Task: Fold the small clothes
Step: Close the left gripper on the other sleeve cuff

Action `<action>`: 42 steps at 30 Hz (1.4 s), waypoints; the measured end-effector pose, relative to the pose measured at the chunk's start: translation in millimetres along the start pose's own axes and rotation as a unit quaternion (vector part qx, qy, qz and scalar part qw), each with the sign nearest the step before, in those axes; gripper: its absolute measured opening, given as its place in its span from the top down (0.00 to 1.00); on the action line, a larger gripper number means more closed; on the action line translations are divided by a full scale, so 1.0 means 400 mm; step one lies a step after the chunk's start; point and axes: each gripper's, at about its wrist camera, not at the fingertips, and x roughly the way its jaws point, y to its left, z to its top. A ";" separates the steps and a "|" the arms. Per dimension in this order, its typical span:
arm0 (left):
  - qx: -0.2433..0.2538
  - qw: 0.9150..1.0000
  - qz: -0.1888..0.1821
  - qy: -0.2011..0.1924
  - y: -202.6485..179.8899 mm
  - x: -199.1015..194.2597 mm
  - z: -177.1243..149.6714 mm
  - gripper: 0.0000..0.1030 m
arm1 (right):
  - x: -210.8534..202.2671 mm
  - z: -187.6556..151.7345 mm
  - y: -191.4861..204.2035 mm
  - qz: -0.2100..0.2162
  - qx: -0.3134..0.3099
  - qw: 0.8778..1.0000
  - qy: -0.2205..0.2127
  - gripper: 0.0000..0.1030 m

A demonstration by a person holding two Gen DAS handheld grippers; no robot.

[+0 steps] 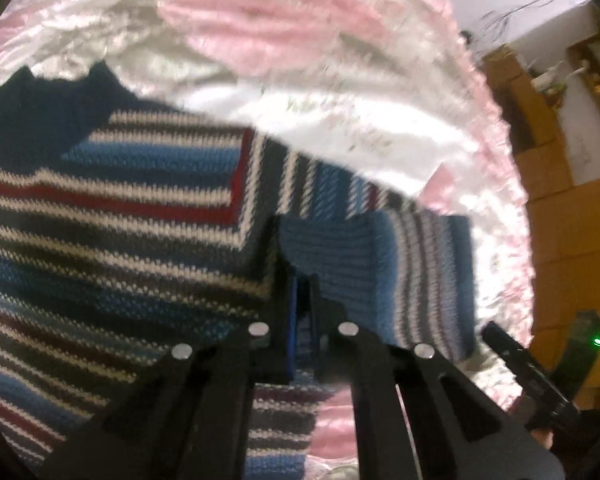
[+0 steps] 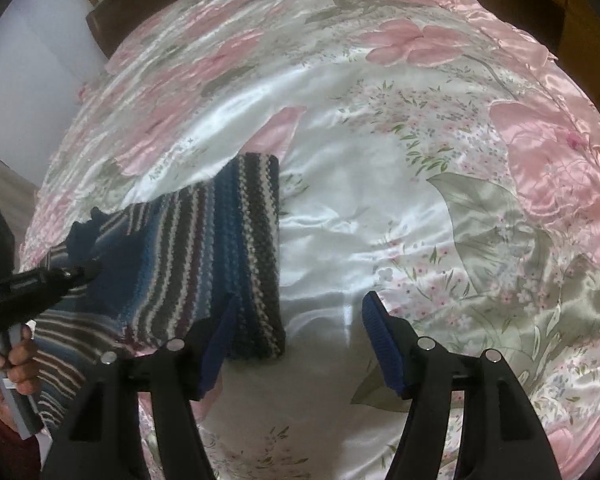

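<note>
- Nearest in the left wrist view, the left gripper (image 1: 302, 300) has its jaws nearly together. Blue knit sits at the tips, so it looks clamped on an edge of the sweater (image 1: 112, 216), though blur hides the contact itself.
- Nearest in the right wrist view, the right gripper (image 2: 296, 344) hangs with its jaws spread wide and nothing between them. The left blue pad (image 2: 216, 348) is just beside the sweater's near edge; whether it touches cannot be told.
- At the lower left of that view, a hand (image 2: 14, 360) holds the handle of the left gripper, which reaches over the striped knit.
- The sweater (image 2: 204, 256) lies on the bed (image 2: 380, 208), left of the bed's middle in the right wrist view. Its right-hand side ends in a straight, thick-looking edge, so 1 fold appears to be in place there.
- In the left wrist view, a sleeve-like part (image 1: 412, 276) with stripes running crosswise lies over the body, and the dark collar (image 1: 44, 120) shows farther off.
- Judged from this, the fold is partly done: 1 side is turned in, while the near left part looks loose and spread.
- Likely left: turning in the other side, folding bottom to top, then smoothing.
- Beyond the sweater, the floral bed cover is bare; no other clothes show.
</note>
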 end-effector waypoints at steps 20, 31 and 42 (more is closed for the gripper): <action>-0.072 0.978 0.137 -0.139 0.477 -0.397 0.132 0.97 | 0.071 -0.021 0.245 0.050 -0.062 0.996 0.033 0.32; -0.132 0.974 0.148 -0.110 0.658 -0.342 0.109 0.72 | 0.233 -0.048 0.405 0.101 -0.055 0.987 0.109 0.70; -0.055 0.972 0.220 -0.067 0.604 -0.300 0.071 0.72 | 0.251 -0.087 0.395 0.064 -0.058 0.989 0.121 0.75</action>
